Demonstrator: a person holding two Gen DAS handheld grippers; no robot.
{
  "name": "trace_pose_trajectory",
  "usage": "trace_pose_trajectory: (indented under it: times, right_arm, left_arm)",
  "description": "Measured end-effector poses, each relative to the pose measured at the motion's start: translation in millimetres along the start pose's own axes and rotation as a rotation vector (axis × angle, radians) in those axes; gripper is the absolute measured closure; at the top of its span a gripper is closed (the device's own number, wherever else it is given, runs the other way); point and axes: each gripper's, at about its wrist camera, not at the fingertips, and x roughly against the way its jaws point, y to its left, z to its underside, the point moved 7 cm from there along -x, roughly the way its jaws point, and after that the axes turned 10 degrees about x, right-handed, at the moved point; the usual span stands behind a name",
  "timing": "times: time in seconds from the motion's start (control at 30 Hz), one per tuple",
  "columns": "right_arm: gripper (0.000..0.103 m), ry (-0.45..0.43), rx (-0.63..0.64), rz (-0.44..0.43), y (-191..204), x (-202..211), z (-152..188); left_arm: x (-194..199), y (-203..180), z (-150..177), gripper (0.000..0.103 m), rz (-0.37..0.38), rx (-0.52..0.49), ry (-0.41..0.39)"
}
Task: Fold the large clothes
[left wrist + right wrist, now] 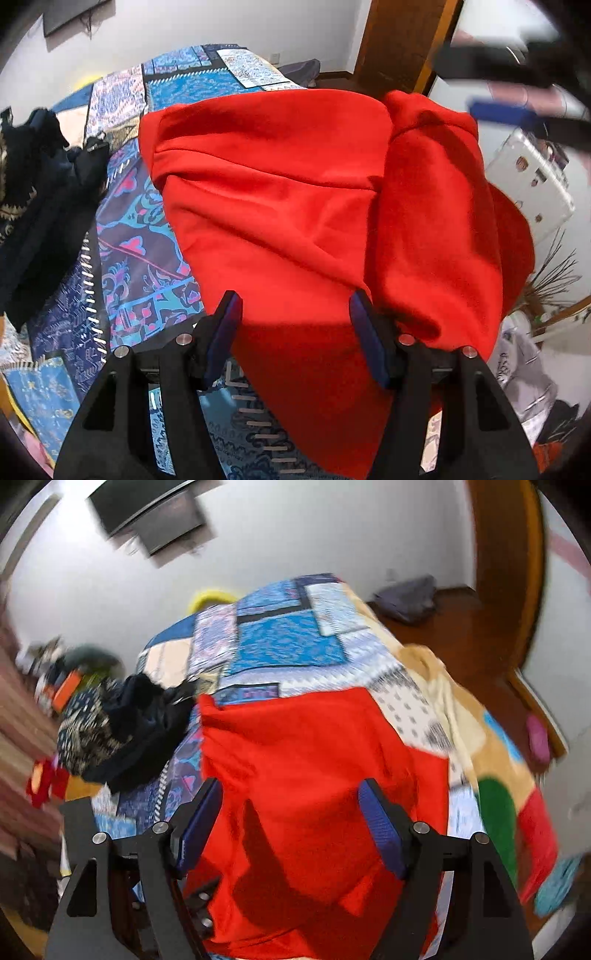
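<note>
A large red garment (295, 206) lies spread on the bed's blue patterned cover (140, 236), its right side bunched into a thick raised fold (436, 236). My left gripper (294, 301) hovers low over the near part of the cloth, jaws apart, with nothing pinched; its right finger (364, 321) stands against the fold. In the right wrist view the same red garment (314, 775) fills the middle. My right gripper (291, 788) is open above it, pads clear of the cloth. It also shows blurred at the top right of the left wrist view, right gripper (476, 88).
A heap of dark clothes (40, 192) (129, 731) lies left of the garment. A multicoloured blanket (498, 775) hangs off the bed's right side. A wooden door frame (399, 40), a white fridge (528, 184) and a dried plant (550, 280) stand to the right.
</note>
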Motion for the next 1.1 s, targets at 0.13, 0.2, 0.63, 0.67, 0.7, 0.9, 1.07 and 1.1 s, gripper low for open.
trace_pose_trajectory:
  times: [0.13, 0.2, 0.63, 0.67, 0.7, 0.9, 1.07, 1.1]
  right_arm:
    - [0.03, 0.096, 0.112, 0.053, 2, -34, -4]
    - [0.03, 0.178, 0.195, 0.097, -3, -57, 7]
    - [0.031, 0.287, 0.256, 0.058, -67, -18, 103]
    - [0.031, 0.287, 0.241, 0.049, -69, -16, 105]
    - [0.031, 0.285, 0.232, 0.044, -70, -14, 106]
    - [0.031, 0.258, 0.242, 0.048, -74, 5, 106]
    - [0.031, 0.156, 0.267, 0.033, -59, 28, 72]
    - [0.03, 0.125, 0.266, 0.024, -53, 32, 62]
  left_arm:
    - [7, -2, 7, 0.042, -0.003, -0.011, -0.019]
    - [11, 2, 8, 0.042, 0.01, -0.004, -0.011]
    - [17, 42, 4, 0.042, -0.042, 0.105, 0.012]
    - [12, 41, 7, 0.042, -0.05, 0.098, 0.021]
    - [7, 40, 11, 0.042, -0.061, 0.086, 0.027]
    - [9, 34, 26, 0.042, -0.102, 0.035, -0.002]
    - [15, 28, 25, 0.042, -0.135, 0.007, -0.009]
    - [16, 27, 24, 0.042, -0.138, 0.002, -0.014]
